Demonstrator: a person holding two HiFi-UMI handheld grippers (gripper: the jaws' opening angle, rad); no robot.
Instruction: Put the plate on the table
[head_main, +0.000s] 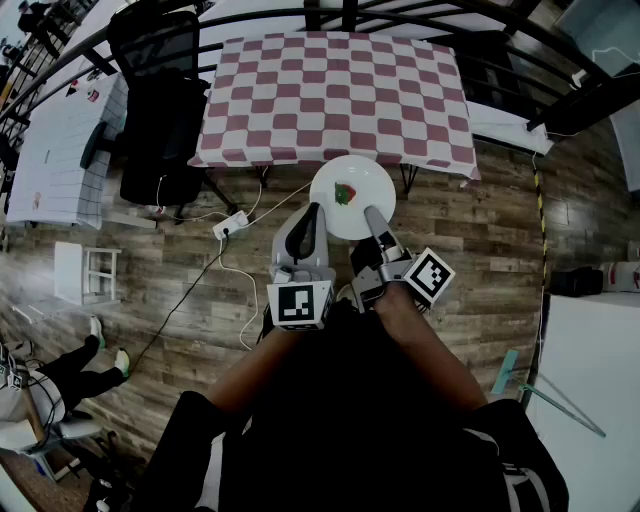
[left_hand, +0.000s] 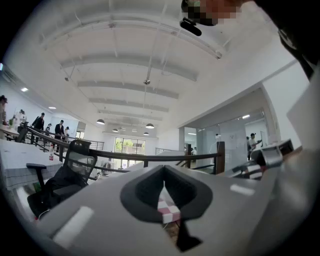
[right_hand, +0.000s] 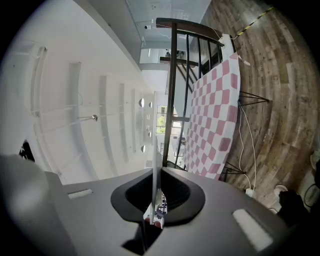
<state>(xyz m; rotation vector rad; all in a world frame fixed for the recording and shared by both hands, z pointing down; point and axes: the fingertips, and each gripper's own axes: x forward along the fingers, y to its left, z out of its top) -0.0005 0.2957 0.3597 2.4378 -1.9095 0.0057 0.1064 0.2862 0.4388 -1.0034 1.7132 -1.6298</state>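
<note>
White plate (head_main: 366, 178) was clamped by its near rim between the closed jaws of the right gripper (head_main: 373, 213), above the wooden floor (head_main: 480, 250) and just short of the checkered table (head_main: 330, 90). The left gripper (head_main: 310, 212) had its jaws together on nothing, with its tips beside the plate's left rim.

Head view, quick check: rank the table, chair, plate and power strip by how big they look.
Largest to smallest:
1. table
2. chair
3. plate, held up nearer the camera, so it looks bigger than it is
4. power strip
</note>
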